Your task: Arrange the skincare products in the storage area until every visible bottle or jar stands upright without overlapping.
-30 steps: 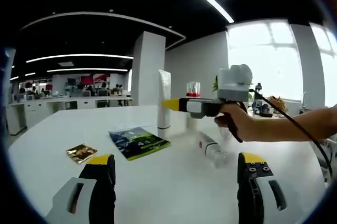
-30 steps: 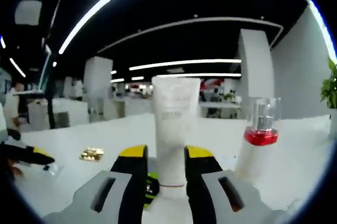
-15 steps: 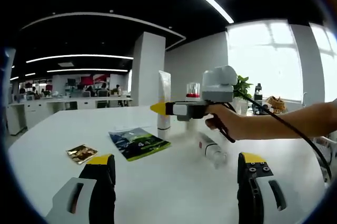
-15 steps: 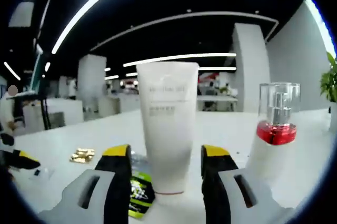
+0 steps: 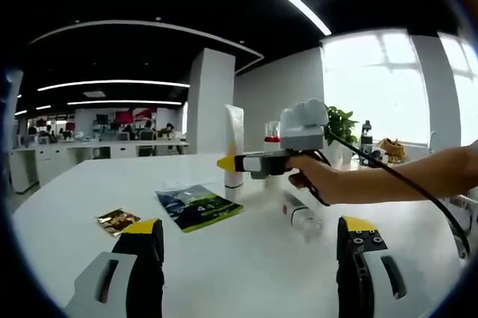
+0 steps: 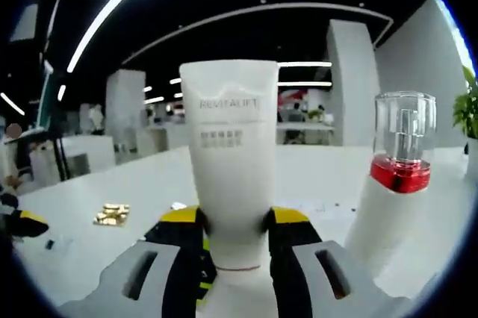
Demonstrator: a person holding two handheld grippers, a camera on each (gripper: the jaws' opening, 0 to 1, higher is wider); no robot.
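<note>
While the left gripper (image 5: 250,262) hangs low over the white table (image 5: 246,273) w/ jaws spread wide and nothing between them, the left gripper view shows the right gripper (image 5: 228,163) reaching in from the right, held by a hand (image 5: 310,176). Its yellow tip is now up against the tall white tube (image 5: 234,146); 1 s ago it sat a bit further right, so it's been pushed onto the tube. Tube stands upright on its cap. Just behind it: a bottle w/ red collar & clear cap (image 5: 273,133), also upright. A clear bottle (image 5: 301,213) lies on its side on the table, near the hand, between the two grippers' reach. That one is not yet upright. A dark green sachet (image 5: 198,204) and a small gold packet (image 5: 118,219) lie flat to the left.

Right gripper view: jaws were apart either side of the tube 0.5 s ago; now both yellow pads (image 6: 179,217) press the tube's lower body, just above the cap. So the grip looks made; tube centred between jaws, vertical. Red-collared bottle (image 6: 403,150) stands just to the right, apart from the tube. Gold packet (image 6: 110,214) far left on the table.

Judgement: tube secured for a reposition; fallen clear bottle remains the main job.
</note>
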